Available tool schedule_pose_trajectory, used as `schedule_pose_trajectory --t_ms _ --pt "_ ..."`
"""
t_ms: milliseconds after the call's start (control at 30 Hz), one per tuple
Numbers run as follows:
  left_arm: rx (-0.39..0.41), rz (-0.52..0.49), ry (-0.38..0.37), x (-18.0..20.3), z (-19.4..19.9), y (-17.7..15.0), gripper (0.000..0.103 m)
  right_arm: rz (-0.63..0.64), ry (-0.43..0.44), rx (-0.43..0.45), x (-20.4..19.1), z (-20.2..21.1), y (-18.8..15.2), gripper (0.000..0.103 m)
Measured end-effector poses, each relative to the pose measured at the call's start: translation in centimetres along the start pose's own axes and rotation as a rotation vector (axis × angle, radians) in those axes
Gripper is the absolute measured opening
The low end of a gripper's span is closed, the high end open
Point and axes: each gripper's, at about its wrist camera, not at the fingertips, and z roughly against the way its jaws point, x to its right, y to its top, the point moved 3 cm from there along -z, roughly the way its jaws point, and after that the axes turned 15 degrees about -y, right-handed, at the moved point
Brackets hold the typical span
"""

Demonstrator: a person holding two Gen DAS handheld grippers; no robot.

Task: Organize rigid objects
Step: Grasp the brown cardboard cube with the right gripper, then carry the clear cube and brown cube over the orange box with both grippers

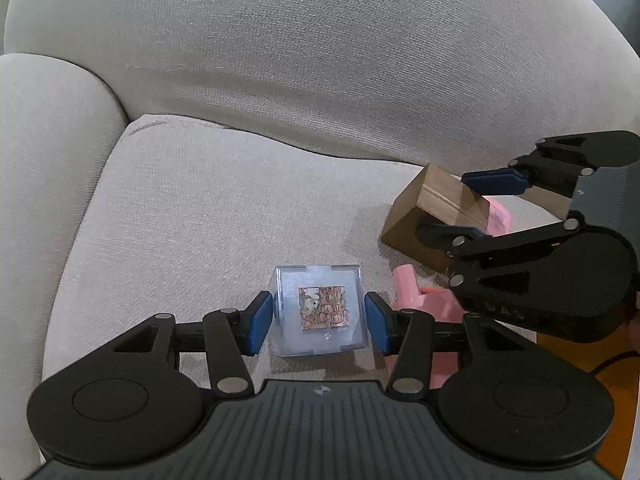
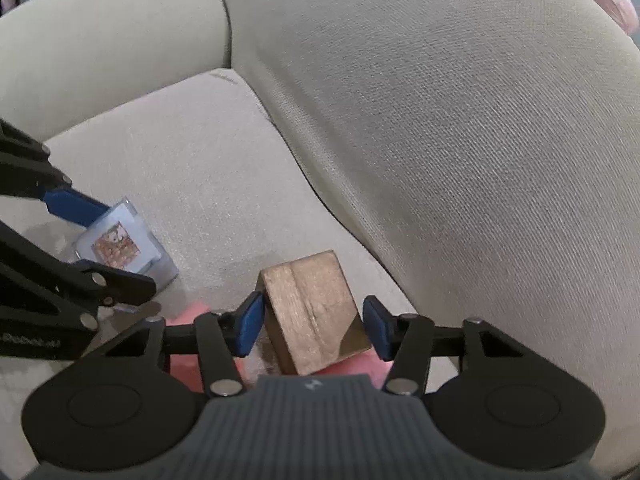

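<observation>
My left gripper [image 1: 319, 322] clamps the clear cube [image 1: 320, 312], printed face up. My right gripper [image 2: 315, 326] straddles the wooden block [image 2: 316, 312], tilted, long axis toward 11 o'clock; whether its pads press it I cannot tell.

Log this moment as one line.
left gripper: around clear cube | right gripper: around wooden block | surface: sofa seat
</observation>
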Motion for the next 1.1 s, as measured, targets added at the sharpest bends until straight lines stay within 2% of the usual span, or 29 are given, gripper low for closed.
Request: schedule_pose_trajectory --t_ms 233,400,533,700,833,967,1100 --pt "0.029 -0.016 0.015 0.9 2.5 -0.1 0.057 -0.094 -0.042 0.066 0.8 4.1 0.4 0.049" --pt "0.079 -0.065 0.002 3.4 6.0 -0.2 0.057 -0.203 -0.055 0.122 2.3 9.7 -0.2 0.049" --pt "0.106 -0.136 -0.041 6.6 9.0 -1.1 0.057 -0.313 -0.079 0.152 3.6 14.9 -2.1 0.049" --pt "0.108 -0.266 -0.121 11.7 11.4 -2.9 0.057 -0.466 -0.113 0.123 6.3 20.6 -7.7 0.049" --pt "0.089 -0.395 -0.189 16.5 12.1 -4.7 0.057 -0.582 -0.178 0.059 7.8 23.6 -13.5 0.049" --pt "0.034 -0.550 -0.247 21.3 11.3 -7.0 0.057 -0.714 -0.194 -0.014 8.1 24.8 -19.3 0.048" --pt "-0.046 -0.712 -0.267 25.2 9.3 -9.0 0.057 -0.815 -0.198 -0.093 7.6 24.3 -24.0 0.048"
